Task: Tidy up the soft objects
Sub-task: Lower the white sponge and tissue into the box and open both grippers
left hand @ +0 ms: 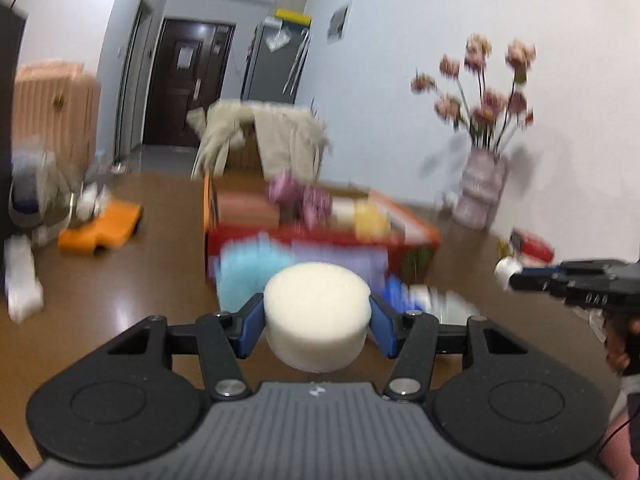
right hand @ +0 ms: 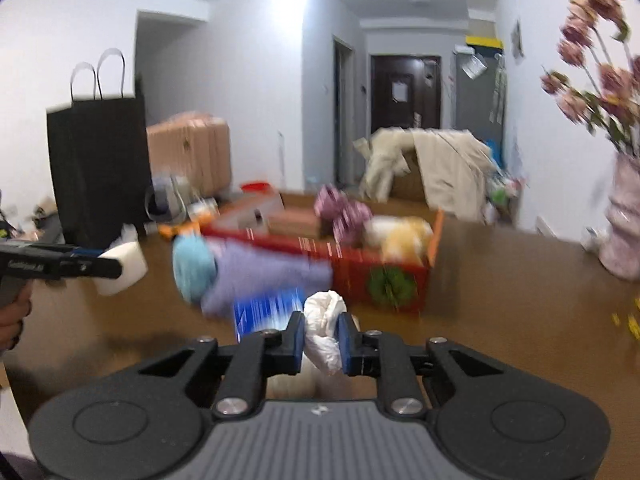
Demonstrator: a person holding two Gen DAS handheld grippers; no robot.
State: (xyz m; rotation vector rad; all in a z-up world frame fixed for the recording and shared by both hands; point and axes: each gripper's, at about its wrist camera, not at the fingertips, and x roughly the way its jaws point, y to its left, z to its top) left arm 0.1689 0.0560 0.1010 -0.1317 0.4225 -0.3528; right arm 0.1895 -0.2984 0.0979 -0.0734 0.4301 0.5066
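We carry both loads above the counter (right hand: 500, 280): our left gripper (left hand: 316, 320) has its jaws clamped on a white foam disc (left hand: 316, 308), the right gripper (right hand: 320, 340) on crumpled white cloth (right hand: 324, 320). Next, we judge, comes lowering each into the red box (right hand: 380, 272) ahead and releasing.

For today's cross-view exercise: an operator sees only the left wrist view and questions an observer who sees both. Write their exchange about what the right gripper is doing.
Operator: Does the right gripper hold anything?
Observer: Yes, a crumpled white cloth, pinched between its fingers.
Operator: Anything left of the red box that I miss?
Observer: A black paper bag stands upright there.
Operator: And my round sponge?
Observer: From the side, it is above the table, not touching.
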